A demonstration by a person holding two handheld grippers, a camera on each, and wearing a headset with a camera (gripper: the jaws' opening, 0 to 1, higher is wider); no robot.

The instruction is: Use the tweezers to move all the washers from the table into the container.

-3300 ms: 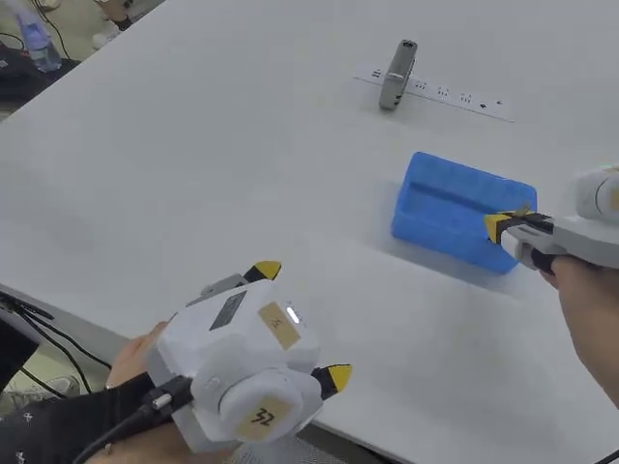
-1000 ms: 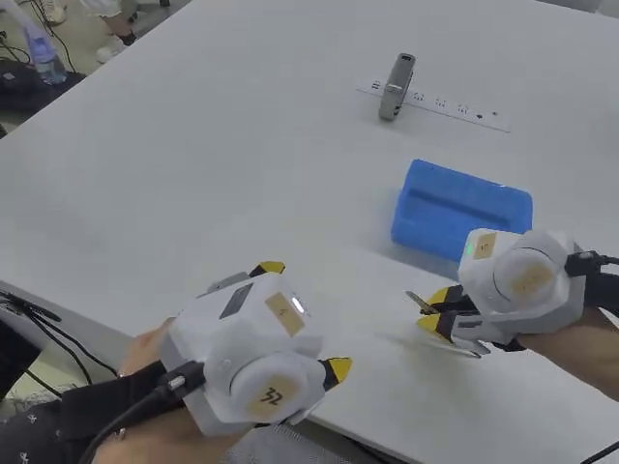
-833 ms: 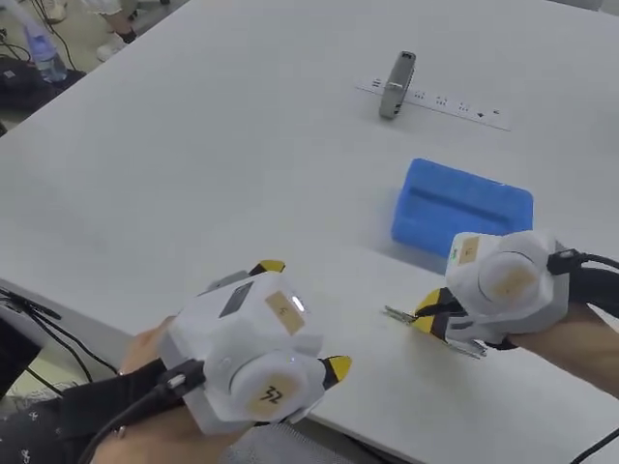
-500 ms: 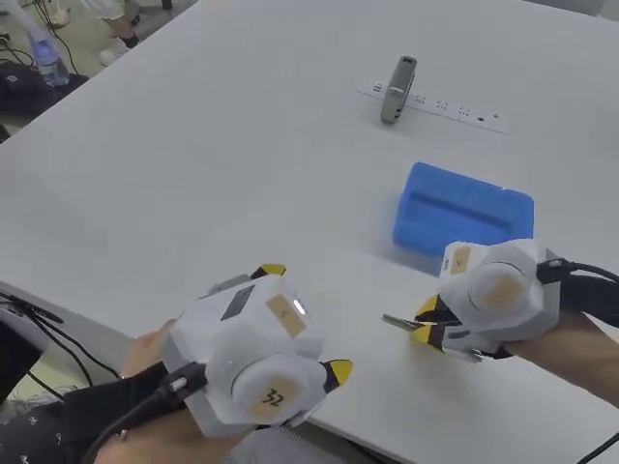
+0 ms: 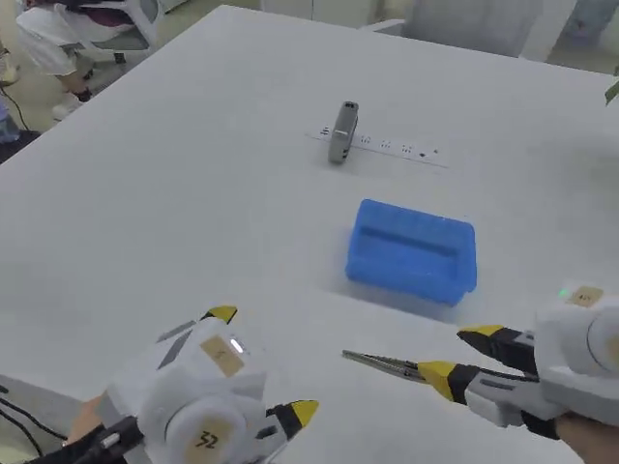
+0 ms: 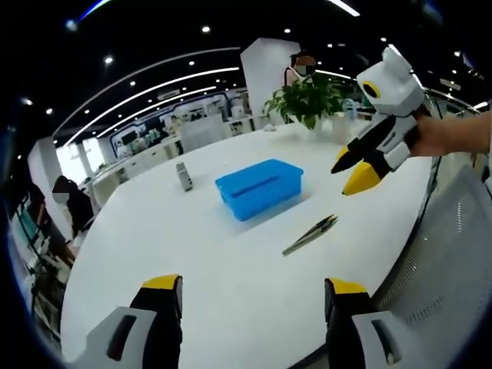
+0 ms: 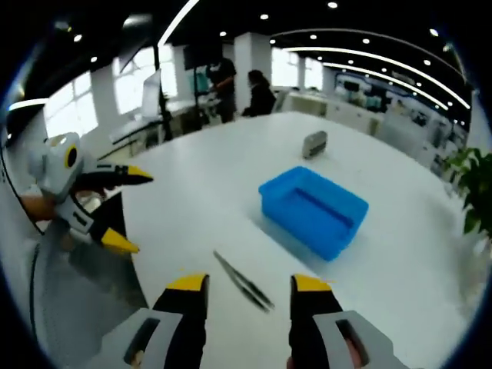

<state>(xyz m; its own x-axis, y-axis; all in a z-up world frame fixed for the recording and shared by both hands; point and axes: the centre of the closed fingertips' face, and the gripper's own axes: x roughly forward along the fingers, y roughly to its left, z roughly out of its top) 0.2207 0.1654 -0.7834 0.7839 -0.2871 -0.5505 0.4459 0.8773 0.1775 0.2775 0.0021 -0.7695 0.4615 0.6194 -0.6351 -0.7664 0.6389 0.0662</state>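
While the tweezers (image 5: pixel 382 363) lie flat on the white worktop (image 5: pixel 193 193), the right gripper (image 5: pixel 460 353) sits just behind their broader end. Its jaws are spread and clasp nothing. In the right gripper view the tweezers lie on the worktop in line with the gap between its two yellow-tipped jaws. In the left gripper view the right gripper hangs in the air above and beyond them, not touching.

The blue container (image 5: pixel 414 249) stands open-topped beyond the tweezers, apart from them.

The left gripper (image 5: pixel 258 364) is low at the near edge of the worktop, well apart from the tweezers. Its jaws are spread wide and clasp nothing.

The left hand (image 5: pixel 85 423) holds its gripper from behind, with a black cable (image 5: pixel 102 443) trailing off beside it. The right hand (image 6: pixel 453 134) is wrapped round the rear of its gripper, reaching in from the right edge of that view.

Each gripper carries a tan sticker. The round label on the back of the left gripper bears dark marks that cannot be read with certainty. Farther off, a white power strip (image 5: pixel 387 148) lies flat with a grey device (image 5: pixel 341 130) across one end, and the strip's printing is too small to read.
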